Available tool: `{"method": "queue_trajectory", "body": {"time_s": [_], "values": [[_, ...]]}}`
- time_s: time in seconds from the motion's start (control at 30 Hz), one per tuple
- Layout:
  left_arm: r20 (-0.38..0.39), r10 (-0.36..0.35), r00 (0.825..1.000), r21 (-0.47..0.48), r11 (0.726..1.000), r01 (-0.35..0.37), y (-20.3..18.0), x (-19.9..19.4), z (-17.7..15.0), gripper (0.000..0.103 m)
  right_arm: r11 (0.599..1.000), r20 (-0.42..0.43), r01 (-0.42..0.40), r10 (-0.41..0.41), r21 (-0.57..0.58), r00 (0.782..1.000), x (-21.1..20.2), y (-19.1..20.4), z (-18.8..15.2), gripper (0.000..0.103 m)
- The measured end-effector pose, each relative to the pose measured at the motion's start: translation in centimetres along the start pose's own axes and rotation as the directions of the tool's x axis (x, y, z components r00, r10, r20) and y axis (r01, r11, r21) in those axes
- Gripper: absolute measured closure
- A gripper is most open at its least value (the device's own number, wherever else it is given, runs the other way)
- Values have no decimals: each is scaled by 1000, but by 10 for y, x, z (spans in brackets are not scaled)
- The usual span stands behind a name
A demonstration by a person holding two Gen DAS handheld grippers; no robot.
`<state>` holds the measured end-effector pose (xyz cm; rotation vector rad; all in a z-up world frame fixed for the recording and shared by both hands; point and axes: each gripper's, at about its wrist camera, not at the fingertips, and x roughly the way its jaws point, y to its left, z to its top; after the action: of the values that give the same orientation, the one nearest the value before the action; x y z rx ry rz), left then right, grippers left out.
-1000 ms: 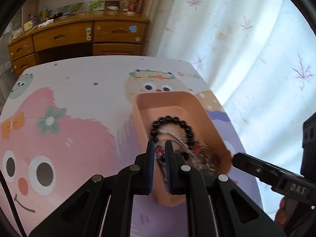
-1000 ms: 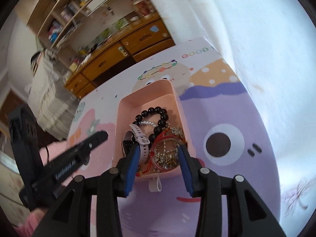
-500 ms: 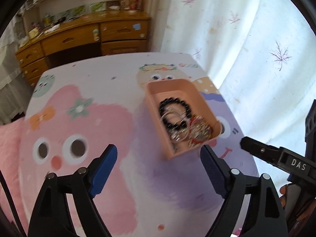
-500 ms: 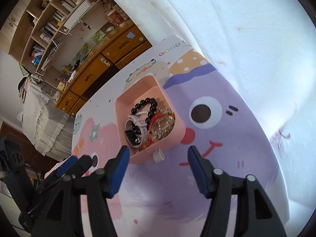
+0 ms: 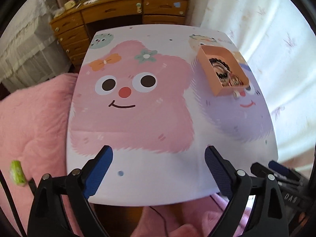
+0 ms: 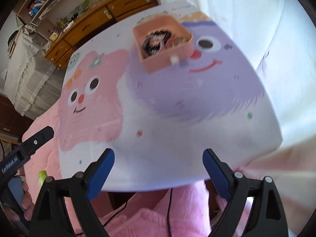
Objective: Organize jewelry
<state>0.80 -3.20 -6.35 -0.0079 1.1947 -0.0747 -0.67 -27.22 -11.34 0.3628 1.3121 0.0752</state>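
A peach-pink box (image 5: 205, 59) stands at the far right of the cartoon-print table (image 5: 158, 169) and holds a black bead bracelet (image 5: 219, 63) and tangled gold and red jewelry (image 5: 233, 80). The box also shows, blurred, in the right wrist view (image 6: 167, 59). A small white ring (image 5: 236, 93) lies on the table against the box's near wall. My left gripper (image 5: 159, 164) is open and empty above the table's near edge. My right gripper (image 6: 159, 165) is open and empty, also over the near edge, far from the box.
A pink fluffy blanket (image 5: 29, 122) lies left of and below the table. A wooden desk with drawers (image 5: 122, 9) stands behind it. A white curtain (image 5: 266, 29) hangs at the right. A small green object (image 5: 17, 172) lies on the blanket at the left.
Both grippers have pulled back from the box to the table's near edge. The left gripper, shut on jewelry in the box a second ago, has opened and is empty. The right gripper opened wider.
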Motion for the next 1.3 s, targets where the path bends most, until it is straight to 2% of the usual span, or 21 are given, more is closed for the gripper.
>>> {"method": "queue_trajectory", "body": {"time_s": [0.07, 0.17, 0.27, 0.37, 0.43, 0.5, 0.77, 0.87, 1.0, 1.3], "values": [[18, 30, 999, 13, 999, -30, -1, -15, -9, 10, 997, 5, -30, 30, -65, 1000, -7, 14, 0, 10], [14, 6, 1000, -43, 999, -5, -4, -32, -10, 9, 981, 35, -35, 42, -191, 999, -23, 38, 7, 8], [61, 18, 998, -37, 999, -16, -15, -49, -1, 8, 968, 63, -90, 108, -236, 992, -50, 50, 11, 8], [119, 23, 993, -56, 998, -16, -26, -66, 7, 8, 955, 120, -57, 95, -291, 988, -77, 55, 16, 8], [156, 6, 988, -109, 994, 11, -29, -75, 6, 6, 952, 142, -55, 102, -301, 985, -92, 54, 17, 8], [181, 14, 983, -130, 991, 10, -33, -80, 5, 1, 952, 164, -45, 99, -302, 982, -101, 51, 17, 8], [231, 48, 972, -127, 992, -19, -57, -87, 0, 1, 953, 235, 12, 61, -302, 970, -115, 36, 14, 7], [229, 67, 971, -107, 993, -43, -67, -86, -1, 1, 960, 258, 13, 62, -280, 964, -119, 26, 16, 0], [232, 92, 968, -87, 993, -74, -78, -88, -2, 1, 962, 283, 20, 60, -271, 957, -123, 20, 19, 0], [228, 122, 966, -98, 990, -102, -78, -88, -2, 1, 958, 269, 6, 74, -286, 960, -121, 18, 24, 0]]}}
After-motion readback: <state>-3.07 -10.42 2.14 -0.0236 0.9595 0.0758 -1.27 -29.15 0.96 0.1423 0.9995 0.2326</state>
